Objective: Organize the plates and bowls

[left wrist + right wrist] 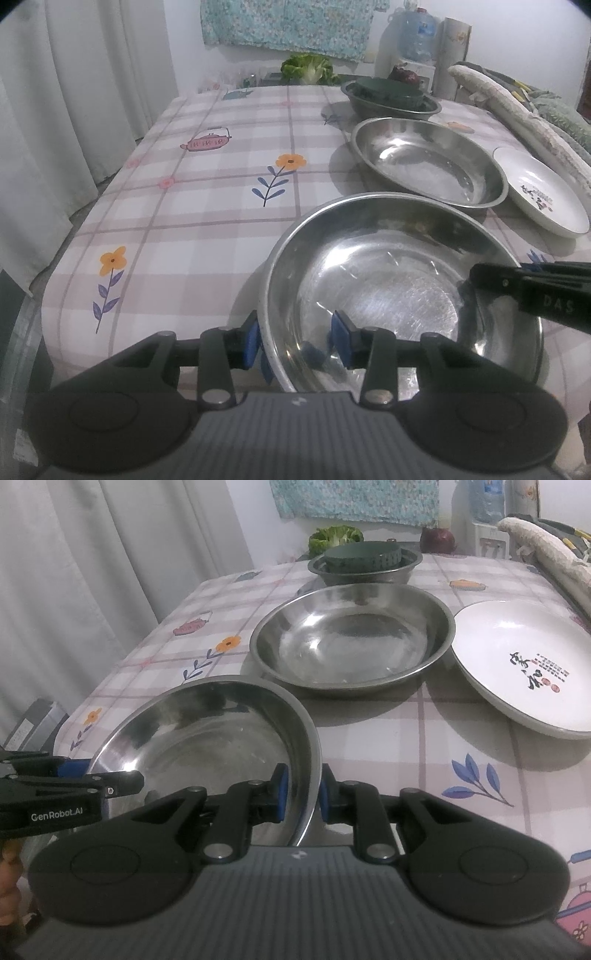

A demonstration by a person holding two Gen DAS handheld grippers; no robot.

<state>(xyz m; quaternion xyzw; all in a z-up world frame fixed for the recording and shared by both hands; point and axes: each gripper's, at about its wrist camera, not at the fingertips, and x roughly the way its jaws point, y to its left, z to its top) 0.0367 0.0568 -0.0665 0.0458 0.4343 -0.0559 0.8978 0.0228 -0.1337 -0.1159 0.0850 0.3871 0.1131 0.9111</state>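
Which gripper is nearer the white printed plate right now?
Right. The right gripper grips the near steel bowl's rim on the side facing the white plate; the left gripper straddles its opposite rim.

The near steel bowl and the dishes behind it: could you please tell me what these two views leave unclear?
- Near steel bowl: its near rim is hidden by the gripper body in both views.
- White plate: right edge cut off by the right wrist frame; small print unreadable.
- Far bowl: inside hidden by the dark green item.

Checked tablecloth (pixel 207 206) with flower and teapot prints on table, white curtain (pixel 74 92) left, white wall (pixel 184 44) behind, teal floral cloth (pixel 288 26) hanging, water jug (pixel 415 35) in far corner
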